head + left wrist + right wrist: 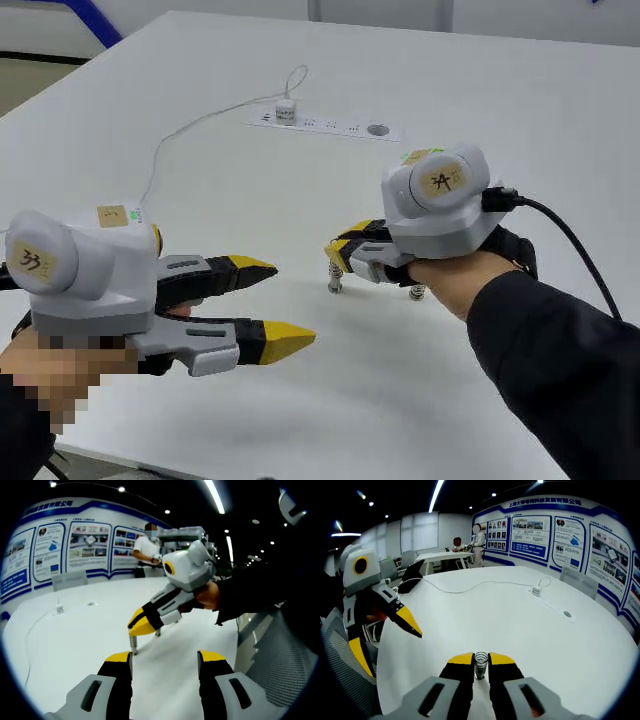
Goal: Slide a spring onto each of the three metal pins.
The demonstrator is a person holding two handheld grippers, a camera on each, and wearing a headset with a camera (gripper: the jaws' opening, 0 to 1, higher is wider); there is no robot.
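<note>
My right gripper (338, 250) is shut on a metal spring (480, 664), which stands upright between its yellow tips (480, 660). In the head view the spring sits on a small pin (335, 276) standing on the white table. A second pin with a spring (417, 292) peeks out under the right hand. My left gripper (273, 304) hovers open and holds nothing, a short way left of the pins. The left gripper view looks between its own tips (165, 656) at the right gripper (142, 623) and the sprung pin (133, 643) beneath it.
A white power strip (325, 125) with a plug and cable (200, 122) lies at the far middle of the table (400, 400). The right gripper's black cable (570, 240) trails off to the right. Two people stand at a far table (470, 542).
</note>
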